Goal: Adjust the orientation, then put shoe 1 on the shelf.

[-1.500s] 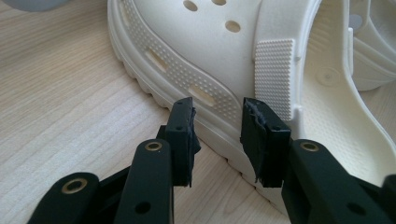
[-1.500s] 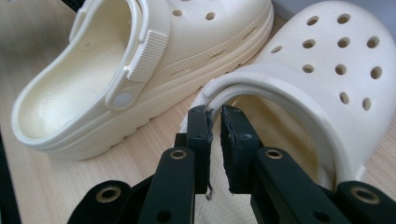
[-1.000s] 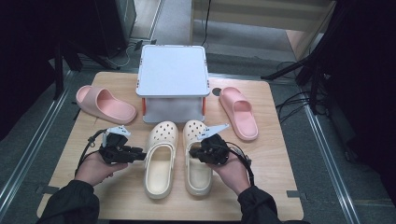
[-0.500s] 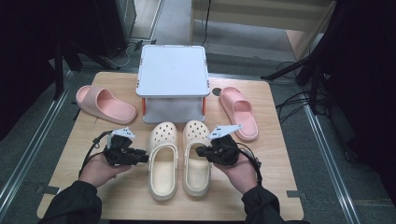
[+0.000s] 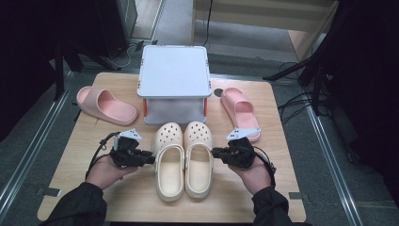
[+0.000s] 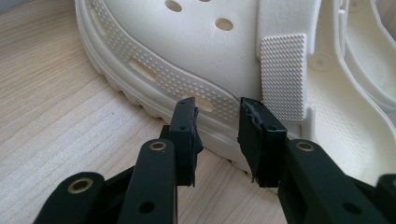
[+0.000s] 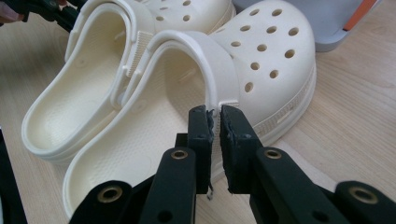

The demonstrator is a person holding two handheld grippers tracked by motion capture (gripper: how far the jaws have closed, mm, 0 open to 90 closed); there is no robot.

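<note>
Between the two hand-held grippers, left [image 5: 151, 159] half open and right [image 5: 214, 152] just opening empty, cream clogs [image 5: 184, 160] lie lengthwise on the bench [image 5: 291, 141].

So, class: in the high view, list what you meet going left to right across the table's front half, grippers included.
Left hand-held gripper → left cream perforated foam clog → right cream perforated foam clog → right hand-held gripper, all on the light wooden table.

Cream clogs [image 5: 183, 160]: matt foam-like plastic w/ dimpled trim. Table [image 5: 282, 188]: pale wood grain. Gripper pads [image 7: 229, 122]: rough black rubber.
</note>
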